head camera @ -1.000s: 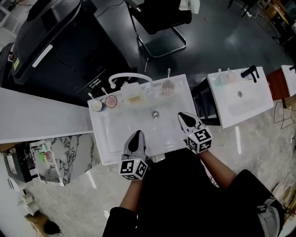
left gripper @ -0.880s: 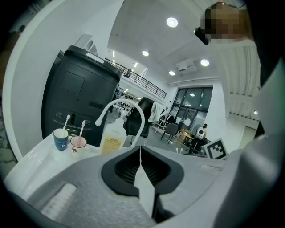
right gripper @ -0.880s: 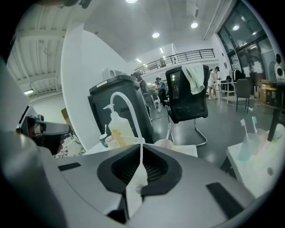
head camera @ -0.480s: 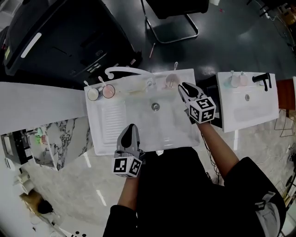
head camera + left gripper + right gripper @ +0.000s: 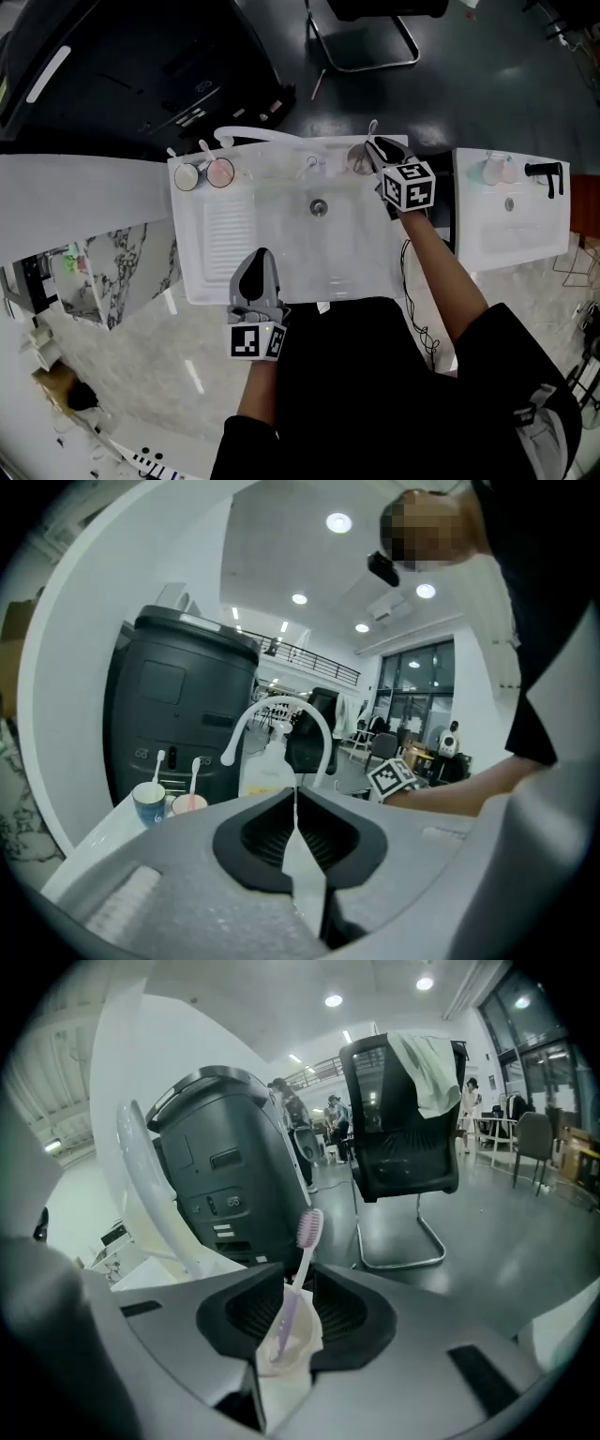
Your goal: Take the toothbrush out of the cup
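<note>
A pale pink cup (image 5: 358,159) stands at the sink's back right corner, holding a purple toothbrush (image 5: 372,127) upright. My right gripper (image 5: 376,144) has its tips right at this cup. In the right gripper view the jaws stand a narrow gap apart, so my right gripper (image 5: 298,1279) is open; the cup (image 5: 295,1340) shows through the gap. The toothbrush (image 5: 307,1234) rises in line with it, its handle untouched by the pads. My left gripper (image 5: 261,255) hovers at the sink's front edge, shut and empty, seen shut also in the left gripper (image 5: 296,795) view.
The white sink (image 5: 225,244) has an arched white faucet (image 5: 246,138) and a soap bottle (image 5: 265,766) at the back. Two more cups with toothbrushes (image 5: 187,175) (image 5: 220,172) stand at back left. A second sink (image 5: 511,220) is to the right; a black machine (image 5: 122,56) and chair (image 5: 403,1119) lie beyond.
My right gripper has travelled from over the basin's front right to the cup at the back right corner. The left gripper has drifted slightly along the front edge.
</note>
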Demonstrator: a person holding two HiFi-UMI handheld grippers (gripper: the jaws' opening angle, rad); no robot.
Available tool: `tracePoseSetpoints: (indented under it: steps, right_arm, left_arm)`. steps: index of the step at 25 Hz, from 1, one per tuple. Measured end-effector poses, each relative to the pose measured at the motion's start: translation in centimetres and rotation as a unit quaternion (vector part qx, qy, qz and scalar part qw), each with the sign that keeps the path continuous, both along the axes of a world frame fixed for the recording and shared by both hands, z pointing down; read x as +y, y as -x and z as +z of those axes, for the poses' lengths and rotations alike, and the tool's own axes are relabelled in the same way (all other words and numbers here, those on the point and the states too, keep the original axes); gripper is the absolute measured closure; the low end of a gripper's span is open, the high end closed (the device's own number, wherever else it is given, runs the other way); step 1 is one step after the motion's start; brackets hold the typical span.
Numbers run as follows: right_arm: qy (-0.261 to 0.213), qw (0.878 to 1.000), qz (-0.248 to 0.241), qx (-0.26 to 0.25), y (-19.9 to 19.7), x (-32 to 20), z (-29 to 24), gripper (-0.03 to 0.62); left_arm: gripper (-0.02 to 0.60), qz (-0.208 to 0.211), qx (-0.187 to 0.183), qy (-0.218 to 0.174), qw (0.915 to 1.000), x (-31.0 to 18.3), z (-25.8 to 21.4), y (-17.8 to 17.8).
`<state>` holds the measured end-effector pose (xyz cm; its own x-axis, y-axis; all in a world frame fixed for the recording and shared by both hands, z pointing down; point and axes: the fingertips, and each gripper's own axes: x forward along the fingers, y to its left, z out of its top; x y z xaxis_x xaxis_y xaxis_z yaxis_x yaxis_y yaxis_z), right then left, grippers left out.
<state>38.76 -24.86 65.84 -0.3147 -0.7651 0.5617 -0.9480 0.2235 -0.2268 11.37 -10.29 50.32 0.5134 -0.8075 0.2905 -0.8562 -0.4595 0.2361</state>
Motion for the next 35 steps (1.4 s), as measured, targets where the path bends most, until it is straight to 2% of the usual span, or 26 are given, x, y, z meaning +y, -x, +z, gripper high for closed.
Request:
tracePoseSetpoints:
  steps: [2,5,11,16,20,28,35]
  right_arm:
    - [0.006,1.0,0.001,-0.003,0.1,-0.5,0.7,0.516]
    - [0.011,1.0,0.007,-0.011,0.1,-1.2,1.4,0.516]
    - [0.008,1.0,0.012,-0.007,0.2,-1.9,1.5,0.519]
    - [-0.018,1.0,0.02,-0.009,0.2,-1.7,0.4,0.566]
    - [-0.032,0.999,0.021,-0.006,0.7,-1.4,-0.7,0.572]
    - [-0.084,0.996,0.03,0.008,1.4,0.6,-6.5,0.573]
    - [-0.13,0.99,0.044,0.028,3.6,3.2,-12.9,0.574]
  left_arm:
    - [0.558,0.009,0.016,-0.003,0.9998,0.2,-0.1,-0.9]
    - [0.558,-0.005,0.048,0.007,0.9988,0.3,0.3,-1.2]
    - [0.558,-0.027,0.042,0.02,0.9986,0.7,1.4,0.1]
    - [0.559,-0.049,0.035,0.022,0.9979,0.8,1.4,1.1]
    - [0.559,-0.057,0.037,0.016,0.9975,0.9,1.1,1.7]
    - [0.56,-0.046,0.062,-0.002,0.997,2.2,-0.6,3.2]
    - [0.56,-0.041,0.08,-0.025,0.9956,3.6,-2.7,8.4]
